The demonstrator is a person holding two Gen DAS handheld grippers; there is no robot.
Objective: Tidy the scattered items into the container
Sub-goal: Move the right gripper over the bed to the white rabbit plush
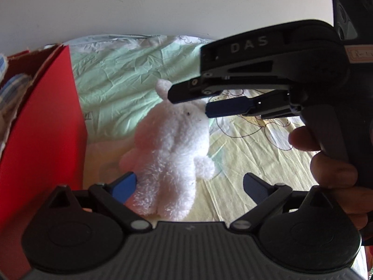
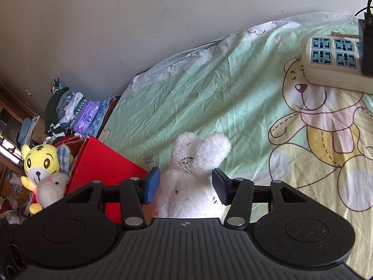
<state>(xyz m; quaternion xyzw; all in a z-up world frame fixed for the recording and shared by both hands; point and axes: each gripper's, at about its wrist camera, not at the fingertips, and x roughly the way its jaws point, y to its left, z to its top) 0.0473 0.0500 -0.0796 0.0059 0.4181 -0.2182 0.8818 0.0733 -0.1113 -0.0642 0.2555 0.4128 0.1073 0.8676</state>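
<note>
From the left wrist view, the white plush rabbit [image 1: 173, 149] lies on the bedsheet [image 1: 121, 86] just right of the red box [image 1: 44, 126], between the spread fingers of the left gripper [image 1: 190, 186], while the right gripper [image 1: 205, 100] hovers over its head. From the right wrist view, the right gripper's fingers stand apart on either side of the rabbit's body, and a yellow tiger toy [image 2: 38, 163] sits in the box.

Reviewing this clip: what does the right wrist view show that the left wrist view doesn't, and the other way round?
Only the right wrist view shows the yellow tiger toy and small white plush in the box, the power strip on the bed, and cluttered shelves.

Only the left wrist view shows the right gripper from outside, open above the rabbit's head, with the hand holding it.

Both show the white plush rabbit on the bedsheet beside the red box.
</note>
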